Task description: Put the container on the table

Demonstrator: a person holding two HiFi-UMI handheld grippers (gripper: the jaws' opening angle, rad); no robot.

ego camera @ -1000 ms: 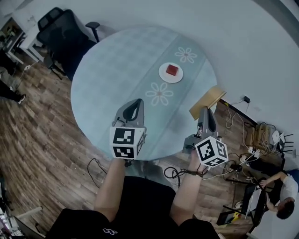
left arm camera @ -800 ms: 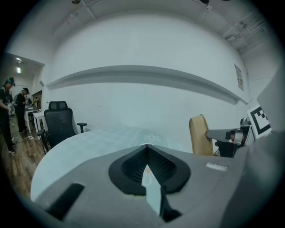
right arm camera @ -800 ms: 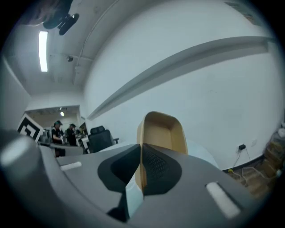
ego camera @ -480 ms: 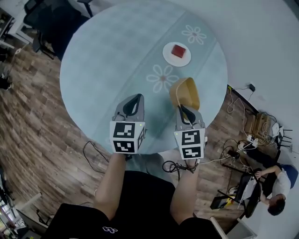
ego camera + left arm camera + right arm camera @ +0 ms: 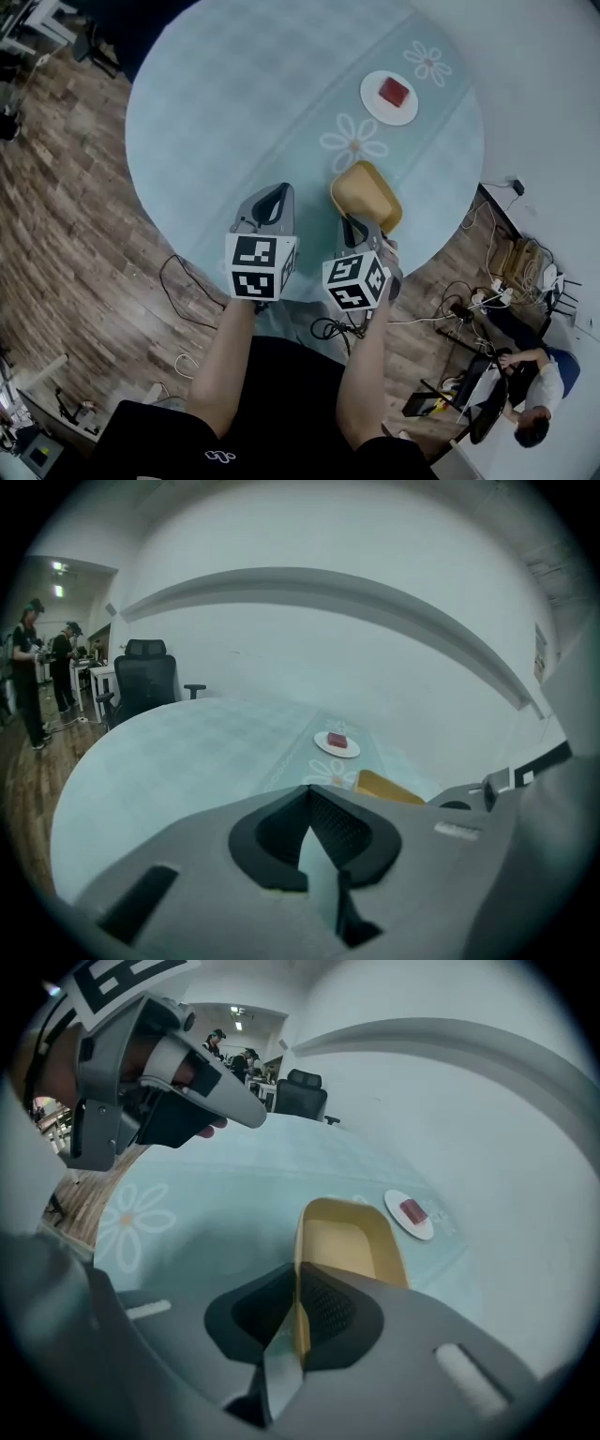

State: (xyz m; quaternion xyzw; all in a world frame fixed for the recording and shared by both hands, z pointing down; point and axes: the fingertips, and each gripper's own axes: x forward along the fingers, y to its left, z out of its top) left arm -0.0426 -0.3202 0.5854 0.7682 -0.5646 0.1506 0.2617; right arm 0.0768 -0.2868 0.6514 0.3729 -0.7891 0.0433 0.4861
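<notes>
A yellow container (image 5: 367, 195) hangs low over the round pale-blue table (image 5: 234, 94), near its right front edge. My right gripper (image 5: 352, 223) is shut on the container's near wall, and the thin wall (image 5: 301, 1251) runs straight between the jaws. The open inside of the container (image 5: 352, 1241) faces up. Whether its bottom touches the cloth I cannot tell. My left gripper (image 5: 273, 201) hovers just left of it, shut with nothing held; its jaws (image 5: 308, 803) meet in the left gripper view. The container's rim (image 5: 389, 787) shows to the right there.
A white plate (image 5: 389, 97) with a red block (image 5: 395, 91) sits further back on the table, past a printed daisy (image 5: 353, 148). A black office chair (image 5: 145, 677) stands at the far side. Cables (image 5: 497, 300) and a seated person (image 5: 530, 422) are on the floor at right.
My right gripper has swung in from beyond the table's right edge, bringing the yellow container over the tabletop. The left gripper has stayed where it was.
</notes>
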